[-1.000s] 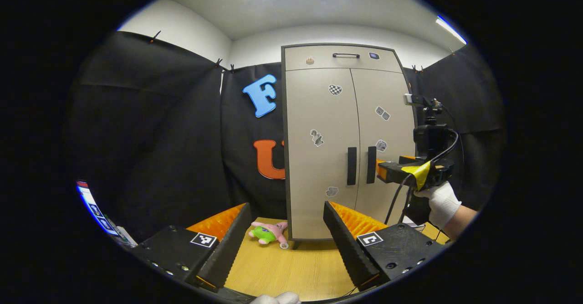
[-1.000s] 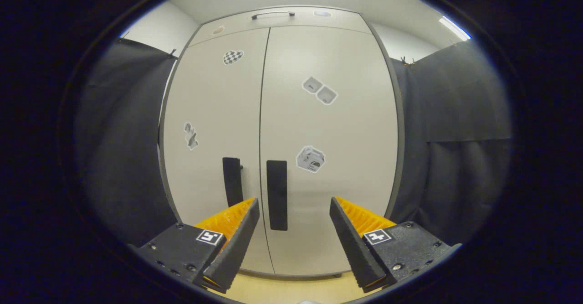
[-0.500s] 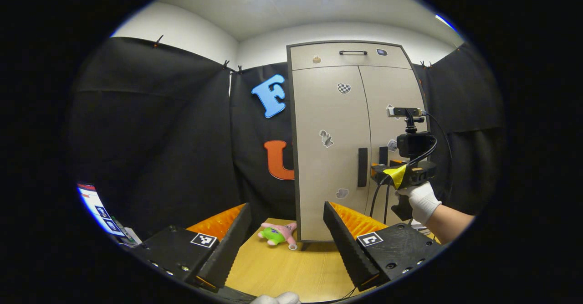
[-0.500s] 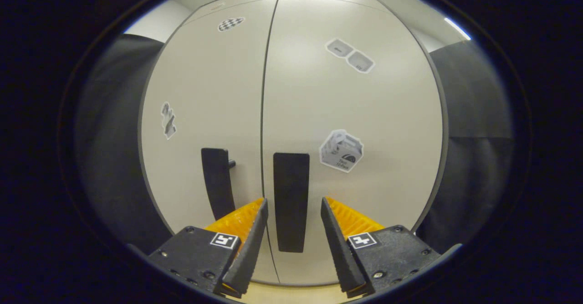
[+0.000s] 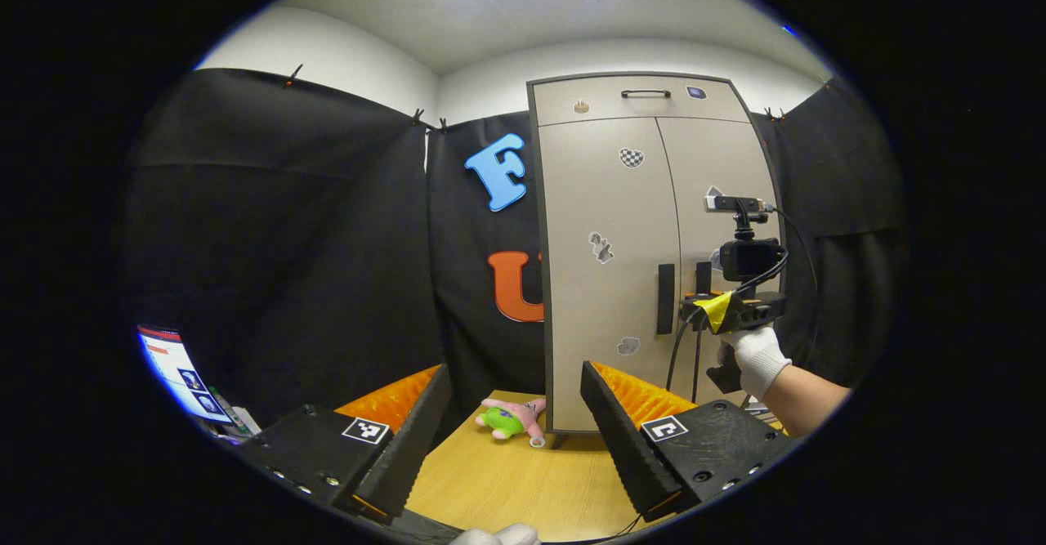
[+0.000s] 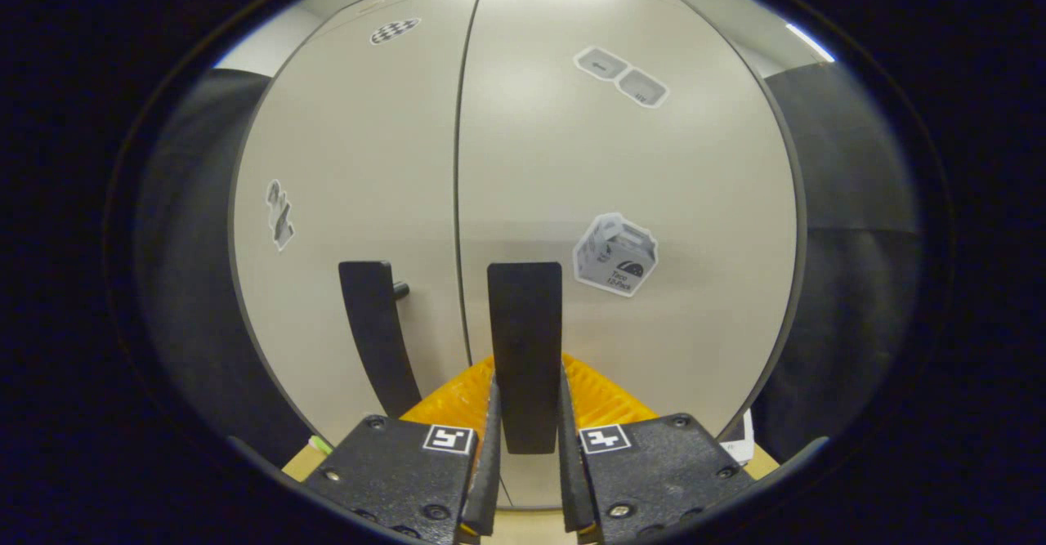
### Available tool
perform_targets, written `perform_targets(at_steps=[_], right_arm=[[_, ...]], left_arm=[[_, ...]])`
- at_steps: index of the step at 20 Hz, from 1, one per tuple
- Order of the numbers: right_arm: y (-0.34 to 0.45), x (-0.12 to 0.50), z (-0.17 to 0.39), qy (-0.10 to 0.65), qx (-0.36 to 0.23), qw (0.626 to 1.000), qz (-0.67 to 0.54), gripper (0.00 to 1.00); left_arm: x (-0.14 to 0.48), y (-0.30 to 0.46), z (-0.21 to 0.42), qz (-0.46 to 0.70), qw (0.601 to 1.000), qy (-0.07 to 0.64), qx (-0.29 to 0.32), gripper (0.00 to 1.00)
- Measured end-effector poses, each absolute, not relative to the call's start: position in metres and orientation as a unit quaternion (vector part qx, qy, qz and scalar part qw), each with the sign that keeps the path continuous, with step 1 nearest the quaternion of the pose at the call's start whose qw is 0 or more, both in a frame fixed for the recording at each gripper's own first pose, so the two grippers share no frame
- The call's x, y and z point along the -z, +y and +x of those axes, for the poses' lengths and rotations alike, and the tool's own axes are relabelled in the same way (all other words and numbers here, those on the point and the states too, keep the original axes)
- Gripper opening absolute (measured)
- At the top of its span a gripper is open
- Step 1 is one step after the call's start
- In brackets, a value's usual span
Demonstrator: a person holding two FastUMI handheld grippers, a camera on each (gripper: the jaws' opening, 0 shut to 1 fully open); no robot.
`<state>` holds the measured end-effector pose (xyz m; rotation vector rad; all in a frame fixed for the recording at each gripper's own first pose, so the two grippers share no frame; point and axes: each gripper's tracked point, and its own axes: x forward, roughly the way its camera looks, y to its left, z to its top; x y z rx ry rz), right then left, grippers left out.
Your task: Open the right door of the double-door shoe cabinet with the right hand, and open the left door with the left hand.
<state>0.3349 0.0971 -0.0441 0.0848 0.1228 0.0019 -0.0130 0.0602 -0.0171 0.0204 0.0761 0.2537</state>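
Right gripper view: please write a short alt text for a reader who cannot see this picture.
The right gripper has its two fingers closed on the black handle of the right door of a beige double-door shoe cabinet. Both doors look shut, with the left door's handle just beside it and stickers on both doors.

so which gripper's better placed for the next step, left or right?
Right. The right gripper has both fingers closed on the right door handle, ready to pull. Both doors look shut. The left gripper is open, back over the table, well short of the left door handle.
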Motion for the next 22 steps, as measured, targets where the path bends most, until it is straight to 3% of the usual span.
perform_targets(at_steps=[2, 8, 22], right_arm=[[0.097, 0.044, 0.334, 0.059, -0.003, 0.998, 0.038, 0.27], [0.095, 0.045, 0.313, 0.065, -0.024, 0.997, 0.035, 0.21], [0.043, 0.049, 0.206, 0.067, -0.038, 0.996, 0.037, 0.19]], left_arm=[[0.017, 0.061, -0.015, 0.01, 0.991, 0.037, -0.126, 0.96], [0.015, 0.058, -0.018, 0.01, 0.993, 0.032, -0.114, 0.96], [0.015, 0.038, -0.047, 0.005, 0.998, 0.022, -0.059, 0.96]])
